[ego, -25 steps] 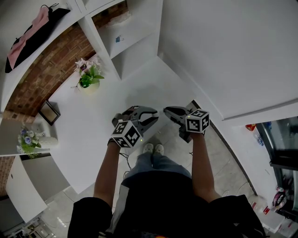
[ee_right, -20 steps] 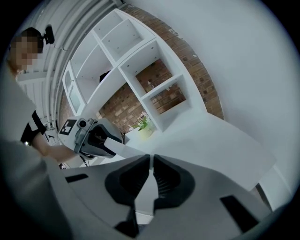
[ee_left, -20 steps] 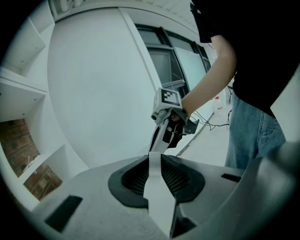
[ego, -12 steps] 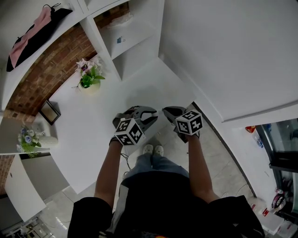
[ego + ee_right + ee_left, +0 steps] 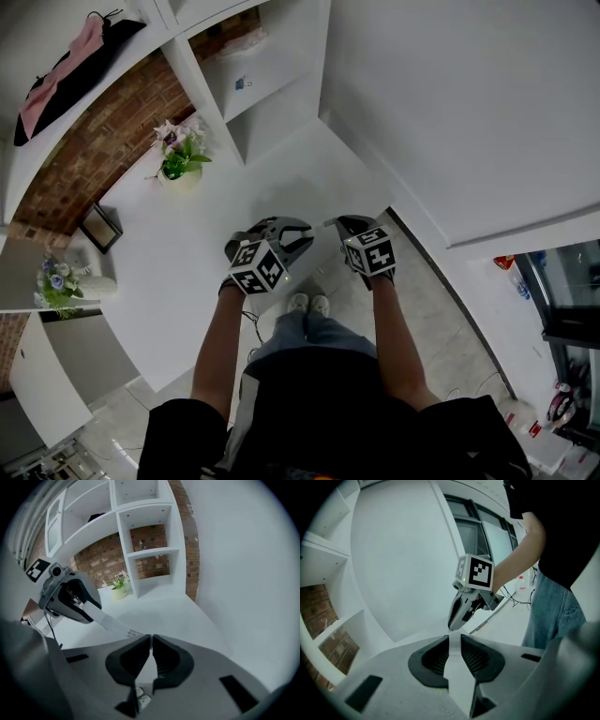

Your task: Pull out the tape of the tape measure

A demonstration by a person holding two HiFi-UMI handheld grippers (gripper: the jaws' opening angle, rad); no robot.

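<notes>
In the head view both grippers hang over the near corner of a white table, tips close together. My left gripper is shut on the tape measure, whose body is mostly hidden between its jaws. A pale tape runs out of the left gripper and into my right gripper. The right gripper has just been closing and its pads pinch the tape's end. In the left gripper view the tape passes between my left gripper's own jaws up to the right gripper.
A potted plant and a small picture frame stand on the far part of the table. White shelving with a brick back rises behind. The table edge and the person's shoes lie just below the grippers.
The right gripper has slid left towards the left gripper and rolled, so its marker cube shows another face. The left gripper has stayed almost where it was.
</notes>
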